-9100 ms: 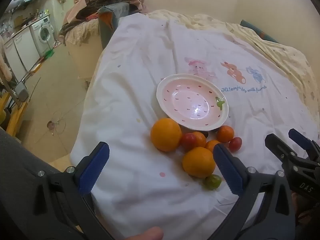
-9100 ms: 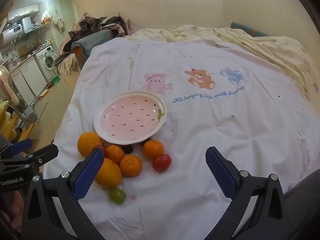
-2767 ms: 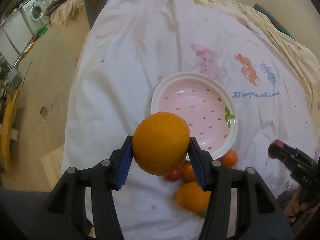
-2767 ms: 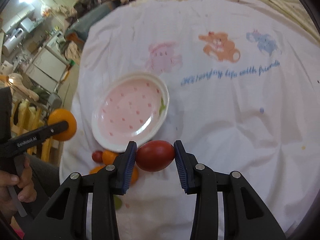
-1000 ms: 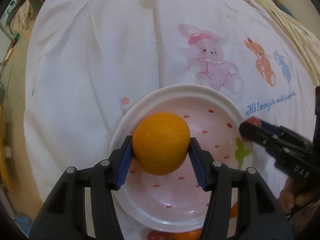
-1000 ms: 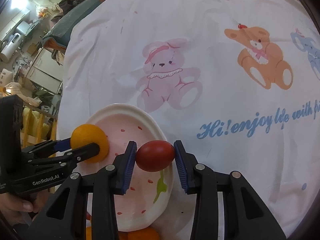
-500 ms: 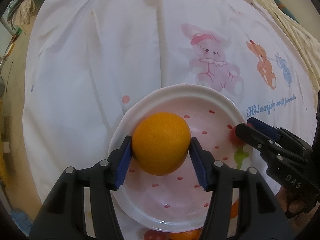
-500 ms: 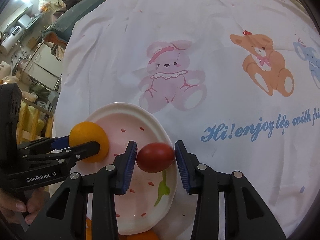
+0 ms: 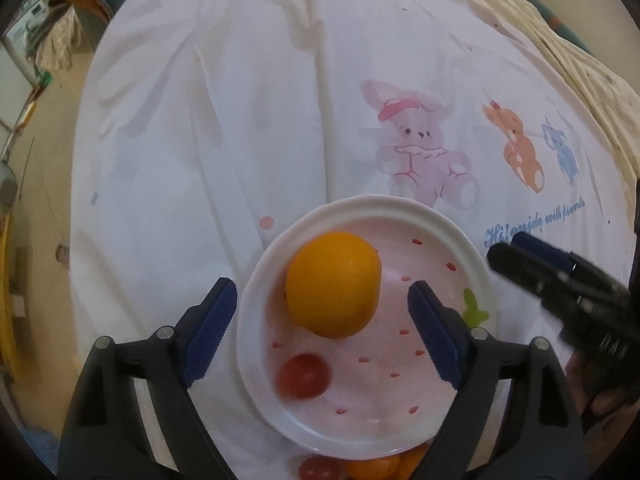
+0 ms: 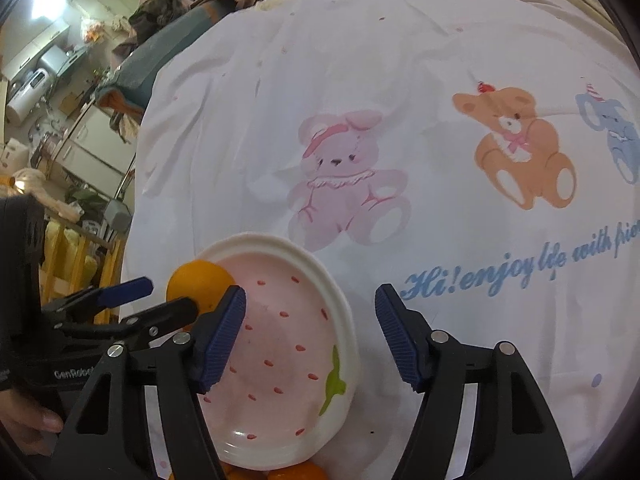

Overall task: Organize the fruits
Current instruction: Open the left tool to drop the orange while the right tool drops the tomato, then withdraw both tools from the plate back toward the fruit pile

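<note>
A pink plate with a white rim lies on the white printed sheet. A large orange and a red tomato lie in the plate. My left gripper is open, its jaws either side of the orange and apart from it. My right gripper is open and empty over the plate's right side. It shows at the right of the left wrist view. The orange shows behind the right gripper's left finger. The tomato is hidden in the right wrist view.
More small oranges and a tomato lie just past the plate's near rim. The sheet bears a pink rabbit print and blue lettering. The bed's left edge drops to the floor. Clutter stands far left.
Both grippers have opened. The left let the orange go into the plate; the right dropped the red tomato, which now lies near the plate's front.
</note>
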A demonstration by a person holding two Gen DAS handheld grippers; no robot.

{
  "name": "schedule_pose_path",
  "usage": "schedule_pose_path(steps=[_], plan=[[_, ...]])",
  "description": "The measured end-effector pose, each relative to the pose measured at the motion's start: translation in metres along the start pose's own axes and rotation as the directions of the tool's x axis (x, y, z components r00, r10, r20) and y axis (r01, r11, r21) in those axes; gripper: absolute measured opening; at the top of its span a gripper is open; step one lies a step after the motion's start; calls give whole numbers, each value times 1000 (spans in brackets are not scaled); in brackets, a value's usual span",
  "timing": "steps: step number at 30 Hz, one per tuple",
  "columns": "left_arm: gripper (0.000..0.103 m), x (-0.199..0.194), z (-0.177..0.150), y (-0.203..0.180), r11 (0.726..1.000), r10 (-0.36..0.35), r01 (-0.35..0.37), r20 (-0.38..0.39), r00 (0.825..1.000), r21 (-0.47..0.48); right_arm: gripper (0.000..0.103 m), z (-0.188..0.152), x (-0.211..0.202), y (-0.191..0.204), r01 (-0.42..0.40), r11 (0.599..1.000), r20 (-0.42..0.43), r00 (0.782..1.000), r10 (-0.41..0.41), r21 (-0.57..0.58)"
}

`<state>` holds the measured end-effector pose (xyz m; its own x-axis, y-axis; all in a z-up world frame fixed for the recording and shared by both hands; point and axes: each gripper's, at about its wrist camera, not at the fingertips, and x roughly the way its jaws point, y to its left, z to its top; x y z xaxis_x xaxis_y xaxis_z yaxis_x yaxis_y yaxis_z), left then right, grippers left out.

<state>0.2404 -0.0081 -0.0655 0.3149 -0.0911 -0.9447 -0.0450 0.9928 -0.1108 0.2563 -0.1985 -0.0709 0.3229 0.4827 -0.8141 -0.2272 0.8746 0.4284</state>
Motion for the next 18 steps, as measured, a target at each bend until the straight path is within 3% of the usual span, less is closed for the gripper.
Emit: schedule_pose_path(steps=[10,18], plan=[[85,-26,-11,5,998,59,-60,84,995,12,71,-4,-30,7,17,1000,60,998,-16,-15],[86,-60,-25,14,996,88,-90,170,981,5,88,-19,-70,11,32,999,112,993,-31,-9]])
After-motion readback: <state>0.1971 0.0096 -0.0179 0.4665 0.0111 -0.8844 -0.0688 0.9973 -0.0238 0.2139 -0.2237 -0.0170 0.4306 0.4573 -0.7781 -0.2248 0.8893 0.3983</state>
